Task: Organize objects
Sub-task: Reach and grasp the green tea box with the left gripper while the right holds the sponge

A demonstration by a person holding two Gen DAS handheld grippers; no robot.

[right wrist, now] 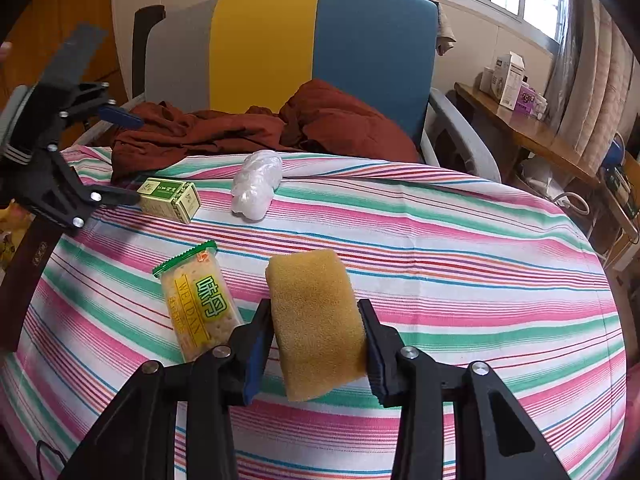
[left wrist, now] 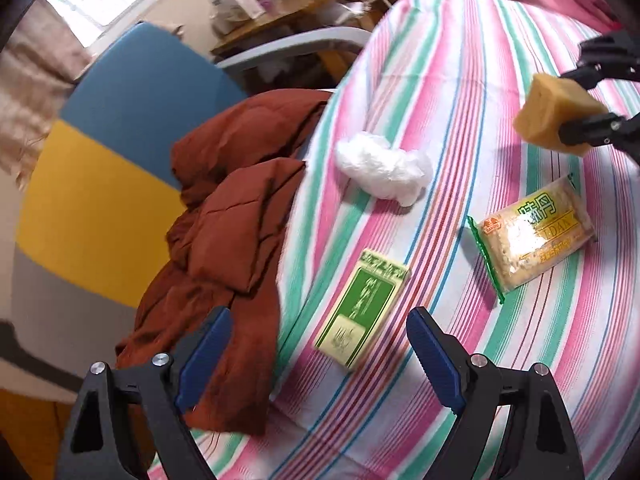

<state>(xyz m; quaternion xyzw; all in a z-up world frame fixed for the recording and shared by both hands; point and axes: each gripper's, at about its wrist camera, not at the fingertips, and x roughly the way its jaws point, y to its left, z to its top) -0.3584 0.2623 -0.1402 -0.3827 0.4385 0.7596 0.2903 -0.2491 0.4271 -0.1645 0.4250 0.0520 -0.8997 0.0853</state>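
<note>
My right gripper [right wrist: 316, 308] is shut on a yellow sponge [right wrist: 316, 320] and holds it above the striped tablecloth [right wrist: 440, 260]; the sponge also shows in the left wrist view [left wrist: 556, 114]. My left gripper [left wrist: 320, 320] is open and empty, hovering just before a green box [left wrist: 362, 308] that lies flat near the table's edge. The box also shows in the right wrist view [right wrist: 170, 200], beside the left gripper [right wrist: 124, 160]. A cracker packet [left wrist: 532, 232] lies right of the box [right wrist: 196, 304]. A white crumpled plastic bag [left wrist: 384, 168] lies farther back [right wrist: 256, 188].
A rust-brown garment [left wrist: 232, 248] is draped over the table's edge and onto a chair [right wrist: 280, 52] with grey, yellow and blue panels. A wooden side table [right wrist: 520, 120] with boxes stands by the window at the right.
</note>
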